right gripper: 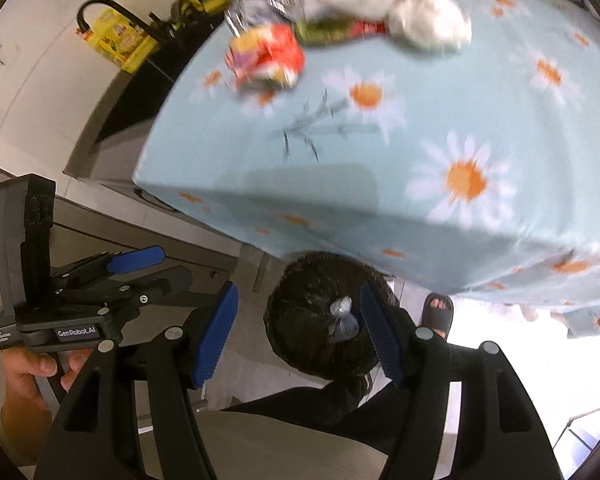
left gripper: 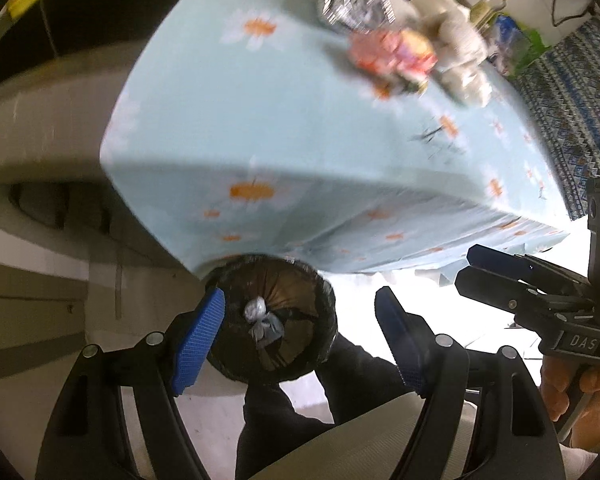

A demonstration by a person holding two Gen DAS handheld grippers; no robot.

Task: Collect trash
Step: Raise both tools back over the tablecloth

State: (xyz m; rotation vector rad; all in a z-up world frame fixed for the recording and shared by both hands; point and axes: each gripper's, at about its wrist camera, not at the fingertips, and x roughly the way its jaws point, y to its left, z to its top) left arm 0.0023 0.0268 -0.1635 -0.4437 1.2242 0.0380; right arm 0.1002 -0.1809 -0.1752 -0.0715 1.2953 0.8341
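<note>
We hold both grippers low, in front of the tabletop edge, over a bin lined with a black bag (left gripper: 276, 320). Left gripper (left gripper: 300, 340): fingers spread wide, nothing between them but the view down onto the bin. Right gripper (right gripper: 300, 332): fingers also wide, gripping nothing; in the left wrist view its fingers look closer together, so we go by its own camera.

In the bin lies a small crumpled clear wrapper (right gripper: 342, 318), on the bag near the middle.

The tabletop carries a pale blue daisy-print cloth (right gripper: 380, 152). Still on it, toward the far side: a red and yellow snack wrapper (right gripper: 268, 58), a crumpled silver foil packet (left gripper: 350, 0), a green and red wrapper (right gripper: 340, 28) and a bunched white cloth or tissue (right gripper: 396, 4). All are blurred; we cannot read any print.

Beside the bin, a sandalled foot (right gripper: 438, 312) on the floor.
</note>
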